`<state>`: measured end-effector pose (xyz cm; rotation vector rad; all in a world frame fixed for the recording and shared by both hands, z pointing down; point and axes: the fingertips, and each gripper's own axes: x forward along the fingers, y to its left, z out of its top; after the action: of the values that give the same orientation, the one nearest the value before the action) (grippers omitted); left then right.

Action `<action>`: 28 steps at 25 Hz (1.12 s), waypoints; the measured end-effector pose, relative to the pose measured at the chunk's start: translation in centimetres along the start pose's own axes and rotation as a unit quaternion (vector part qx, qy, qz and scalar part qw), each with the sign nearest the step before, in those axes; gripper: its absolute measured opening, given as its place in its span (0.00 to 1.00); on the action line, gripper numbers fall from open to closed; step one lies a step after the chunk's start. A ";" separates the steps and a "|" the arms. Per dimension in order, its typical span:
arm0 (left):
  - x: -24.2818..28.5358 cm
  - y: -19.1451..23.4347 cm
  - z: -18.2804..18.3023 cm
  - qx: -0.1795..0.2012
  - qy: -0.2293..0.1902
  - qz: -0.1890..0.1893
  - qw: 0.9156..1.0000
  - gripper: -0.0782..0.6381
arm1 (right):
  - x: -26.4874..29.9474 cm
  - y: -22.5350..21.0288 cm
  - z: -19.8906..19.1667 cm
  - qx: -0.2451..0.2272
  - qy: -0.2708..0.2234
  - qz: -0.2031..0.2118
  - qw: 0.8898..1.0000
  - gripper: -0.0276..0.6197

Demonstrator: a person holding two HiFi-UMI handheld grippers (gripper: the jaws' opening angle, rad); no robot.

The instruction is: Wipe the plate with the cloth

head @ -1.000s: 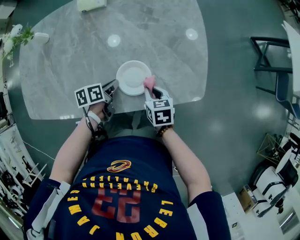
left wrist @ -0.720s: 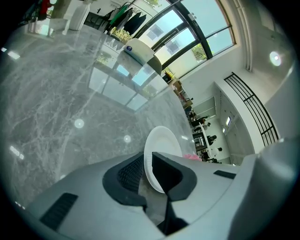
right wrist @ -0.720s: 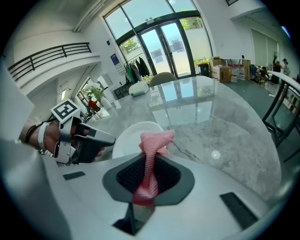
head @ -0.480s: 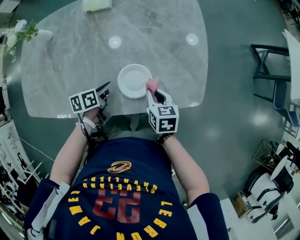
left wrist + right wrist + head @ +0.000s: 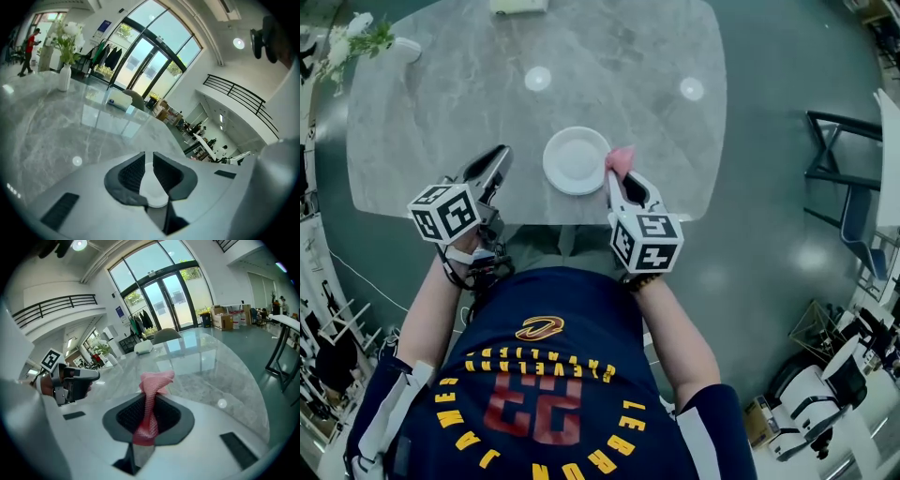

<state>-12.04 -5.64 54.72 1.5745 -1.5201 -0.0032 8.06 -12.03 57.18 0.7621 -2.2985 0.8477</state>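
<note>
In the head view a white plate (image 5: 576, 160) lies on the marble table (image 5: 441, 112), close to its near edge. A pink cloth (image 5: 620, 157) sticks up at the plate's right rim, and my right gripper (image 5: 616, 172) is shut on it. In the right gripper view the cloth (image 5: 153, 380) stands bunched between the jaws. My left gripper (image 5: 495, 156) hovers left of the plate, apart from it. Its jaws (image 5: 148, 157) are shut with nothing between them. The left gripper (image 5: 86, 375) also shows in the right gripper view. Neither gripper view shows the plate.
A vase of flowers (image 5: 370, 42) stands at the table's far left corner, also seen as a vase (image 5: 63, 77) in the left gripper view. A pale box (image 5: 520, 5) sits at the far edge. A dark chair (image 5: 848, 169) stands on the floor to the right.
My left gripper has drawn away from the plate's left rim, moving left and outward. The right gripper, still holding the cloth, stays at the plate's right rim.
</note>
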 end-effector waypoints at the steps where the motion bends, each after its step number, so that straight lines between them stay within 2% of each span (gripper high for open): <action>1: -0.7 -0.8 1.0 0.001 -0.013 -0.005 1.000 0.19 | -0.3 0.3 0.8 0.004 -0.007 0.008 1.000 0.10; 4: -2.9 -4.2 5.1 -0.001 -0.059 -0.031 0.998 0.19 | -1.7 1.7 4.0 0.009 -0.037 0.035 0.999 0.10; 8: -5.6 -9.0 9.9 0.008 -0.124 -0.072 0.990 0.19 | -3.4 3.6 7.8 -0.003 -0.082 0.066 0.994 0.11; 12: -7.8 -13.4 13.7 0.055 -0.174 -0.097 0.978 0.19 | -5.1 6.0 10.9 -0.016 -0.123 0.097 0.988 0.11; 15: -9.2 -16.1 15.3 0.071 -0.199 -0.122 0.970 0.19 | -7.1 7.9 13.4 -0.029 -0.169 0.117 0.978 0.11; 18: -10.3 -17.3 16.1 0.091 -0.215 -0.129 0.964 0.19 | -9.3 9.5 15.5 -0.064 -0.222 0.118 0.966 0.10; 21: -10.3 -17.8 16.1 0.128 -0.220 -0.115 0.960 0.19 | -10.9 9.9 16.8 -0.091 -0.260 0.107 0.955 0.10; 23: -10.0 -17.8 16.0 0.139 -0.216 -0.110 0.960 0.19 | -11.2 9.8 16.9 -0.089 -0.268 0.105 0.954 0.10; 28: -10.1 -16.5 15.1 0.123 -0.199 -0.111 0.966 0.19 | -11.2 10.2 16.6 -0.081 -0.267 0.099 0.955 0.10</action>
<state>-9.99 -9.49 30.59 2.0294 -1.6874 -0.2834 3.72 -13.78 35.21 0.7645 -2.9234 0.5692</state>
